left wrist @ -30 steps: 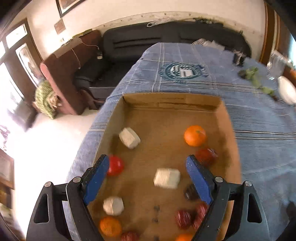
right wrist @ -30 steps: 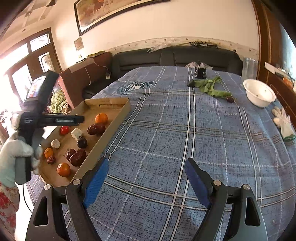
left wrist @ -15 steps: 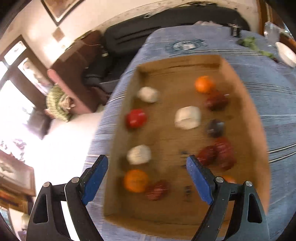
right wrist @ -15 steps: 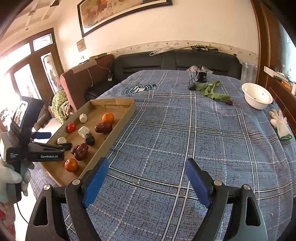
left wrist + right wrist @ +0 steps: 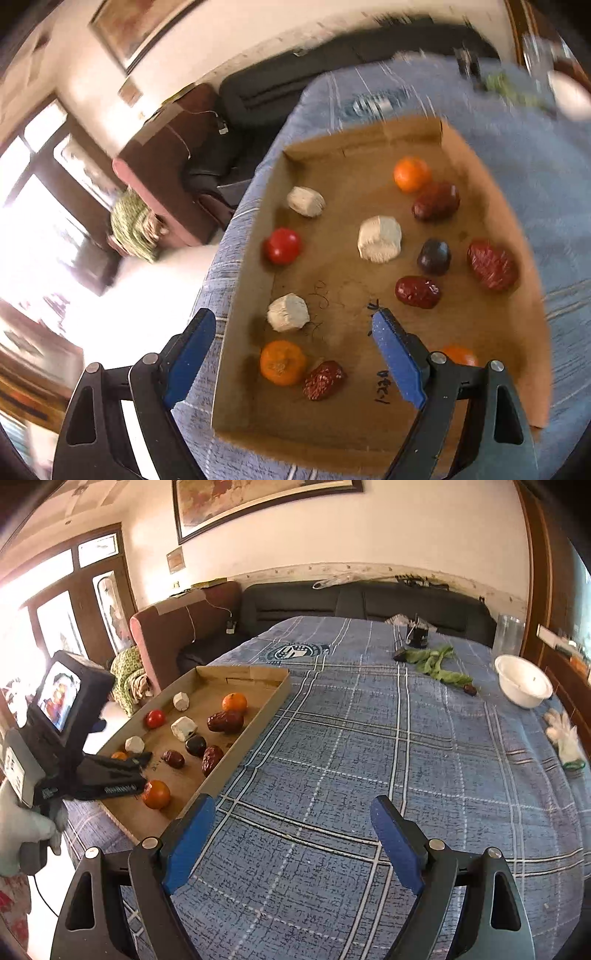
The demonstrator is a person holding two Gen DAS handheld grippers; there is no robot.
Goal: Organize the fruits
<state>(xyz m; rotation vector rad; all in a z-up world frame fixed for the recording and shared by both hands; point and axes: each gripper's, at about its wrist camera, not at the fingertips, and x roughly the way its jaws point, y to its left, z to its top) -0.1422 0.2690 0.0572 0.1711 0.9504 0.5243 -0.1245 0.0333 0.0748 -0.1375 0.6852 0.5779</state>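
A shallow cardboard tray [image 5: 509, 206] [image 5: 255, 716] lies at the table's left edge. In it lie oranges [image 5: 283, 362] [image 5: 411, 174], a red tomato [image 5: 282, 245], white chunks [image 5: 379, 239] [image 5: 288, 312], wrinkled red dates [image 5: 417, 291] [image 5: 323, 380] and a dark plum [image 5: 434, 256]. My left gripper [image 5: 291, 354] is open and empty above the tray's near end, with the near orange between its fingers' line. It also shows in the right wrist view [image 5: 142, 758]. My right gripper [image 5: 291, 834] is open and empty over the blue checked cloth, right of the tray.
On the far right of the table are a white bowl [image 5: 522, 679], green leaves [image 5: 437, 662], a clear glass jar [image 5: 509, 635] and a white glove [image 5: 565, 734]. A dark sofa [image 5: 369, 602] stands behind. The table edge drops to the floor left of the tray.
My left gripper has pulled back and tilted, so the whole tray now shows, its near end below the fingers. The right gripper has held nearly still. Both stay open.
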